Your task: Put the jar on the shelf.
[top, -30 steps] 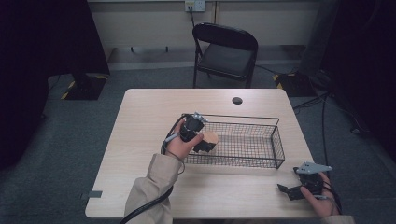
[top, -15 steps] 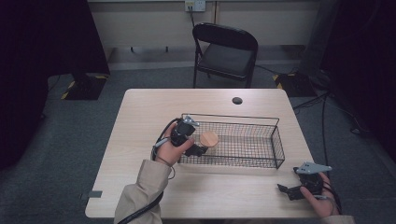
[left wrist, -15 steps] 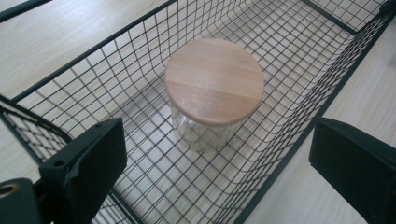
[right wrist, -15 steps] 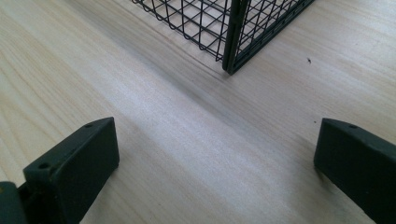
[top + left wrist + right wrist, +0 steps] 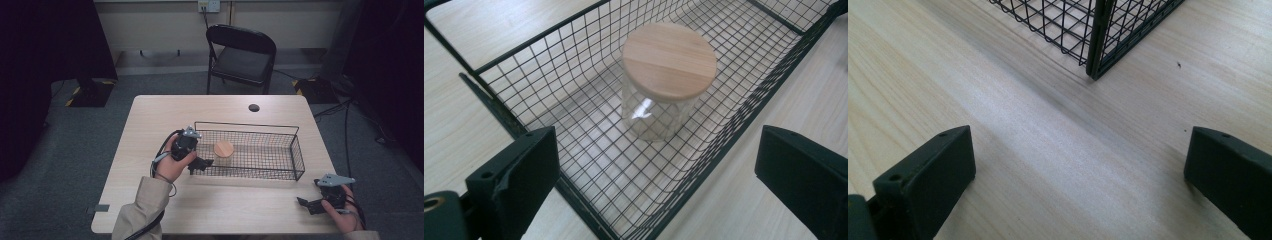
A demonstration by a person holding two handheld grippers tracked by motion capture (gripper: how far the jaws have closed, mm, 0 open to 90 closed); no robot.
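The left gripper [image 5: 201,163] has its two black jaws spread wide with nothing between them; in the left gripper view they stand at the two lower corners, one over the table on each side of the near-left corner of the wire basket [image 5: 574,75]. Just beyond them, inside the basket, a glass jar [image 5: 664,95] stands upright on the mesh floor, capped with a round wooden lid [image 5: 669,60] (the glass below it is clear and catches a small glint). The jaws do not touch the jar. In the high view the jar [image 5: 224,149] sits in the left part of the basket [image 5: 280,131], just right of the gripper, whose hand [image 5: 172,162] rests at the basket's left end.

The right gripper [image 5: 312,204] also has its jaws wide apart and holds nothing; its own view shows bare wood between them and a corner of the basket [image 5: 1098,37] farther off. It sits at the near right corner of the table [image 5: 150,115], well apart from the jar. A small dark disc [image 5: 254,107] lies on the far part of the table, and a black folding chair [image 5: 242,55] stands beyond it.
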